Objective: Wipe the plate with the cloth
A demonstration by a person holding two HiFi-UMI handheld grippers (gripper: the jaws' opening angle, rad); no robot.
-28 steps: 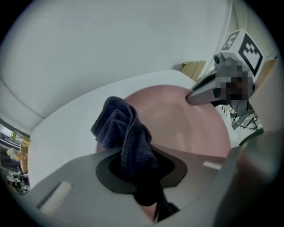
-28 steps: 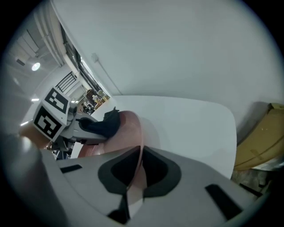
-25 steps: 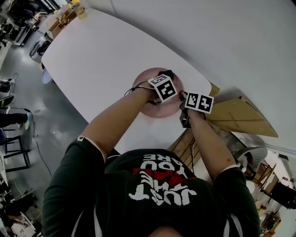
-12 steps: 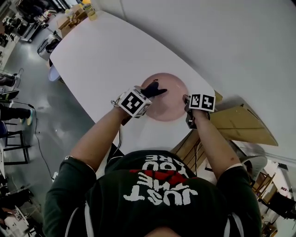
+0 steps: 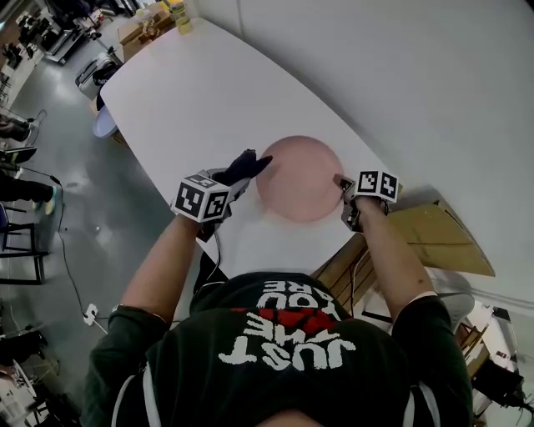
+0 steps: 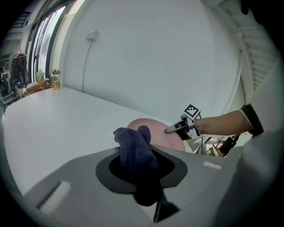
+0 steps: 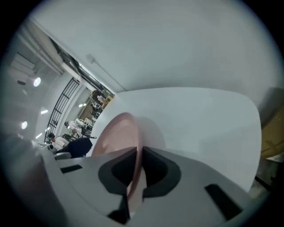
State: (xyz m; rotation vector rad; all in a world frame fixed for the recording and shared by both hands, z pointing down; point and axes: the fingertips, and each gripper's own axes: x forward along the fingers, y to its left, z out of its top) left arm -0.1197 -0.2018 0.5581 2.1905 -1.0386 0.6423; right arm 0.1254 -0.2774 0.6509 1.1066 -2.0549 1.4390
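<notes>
A pink plate (image 5: 299, 178) lies on the white table (image 5: 192, 92) near its right edge. My left gripper (image 5: 236, 179) is shut on a dark blue cloth (image 5: 246, 165), whose tip hangs over the table just left of the plate's rim, apart from it. In the left gripper view the cloth (image 6: 135, 148) bunches out between the jaws of my left gripper (image 6: 138, 165), with the plate (image 6: 153, 133) beyond it. My right gripper (image 5: 343, 188) is shut on the plate's right rim. Seen from the right gripper (image 7: 135, 166), the rim of the plate (image 7: 113, 133) runs edge-on between its jaws.
Bottles and boxes (image 5: 158, 17) crowd the table's far end. Cardboard and wooden pieces (image 5: 434, 225) lie on the floor off the table's right edge. A pale stool (image 5: 104, 123) stands by the left side.
My left gripper has lifted the cloth off the plate and carried it left, past the plate's rim, rolling as it went. The right gripper has stayed on the rim.
</notes>
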